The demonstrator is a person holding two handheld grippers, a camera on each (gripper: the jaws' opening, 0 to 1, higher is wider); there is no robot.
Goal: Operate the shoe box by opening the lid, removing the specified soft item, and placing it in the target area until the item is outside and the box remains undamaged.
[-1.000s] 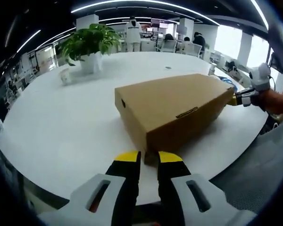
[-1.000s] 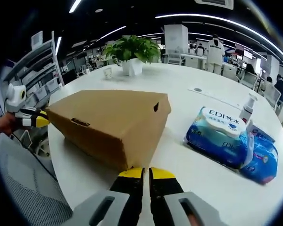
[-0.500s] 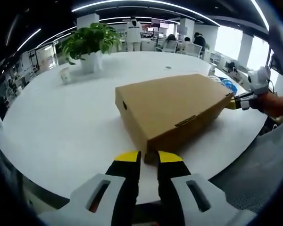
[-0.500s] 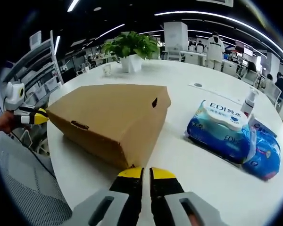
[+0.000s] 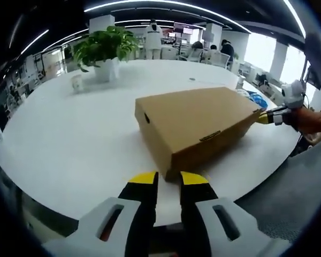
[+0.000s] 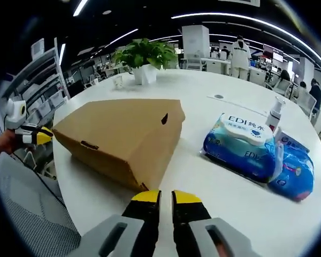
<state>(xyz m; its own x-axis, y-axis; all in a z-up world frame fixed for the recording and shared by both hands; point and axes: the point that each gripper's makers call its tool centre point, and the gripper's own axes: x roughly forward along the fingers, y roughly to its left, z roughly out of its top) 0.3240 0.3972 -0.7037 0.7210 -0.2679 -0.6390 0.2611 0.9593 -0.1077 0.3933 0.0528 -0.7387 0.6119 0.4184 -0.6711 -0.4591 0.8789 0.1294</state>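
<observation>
A closed brown cardboard shoe box point(image 5: 198, 123) lies on the white round table point(image 5: 69, 139), lid down. My left gripper point(image 5: 169, 181) rises from the bottom of the left gripper view, jaws a narrow gap apart with nothing between them, its tips just short of the box's near corner. In that view the right gripper point(image 5: 265, 116) touches the box's far end. In the right gripper view the box point(image 6: 117, 134) sits left of centre. My right gripper point(image 6: 166, 196) is shut, just below its near corner. The left gripper point(image 6: 40, 136) meets the far corner.
A blue wet-wipes pack point(image 6: 243, 147), a second blue pack point(image 6: 294, 171) and a small pump bottle point(image 6: 275, 113) lie right of the box. A potted plant point(image 5: 101, 48) and a small cup point(image 5: 77, 83) stand at the far side. The table edge runs close under both grippers.
Both views have shifted a little. The box's near corner, earlier between my left tips, now sits just beyond them. In the right gripper view the box looks slightly farther off. Neither gripper's jaws changed.
</observation>
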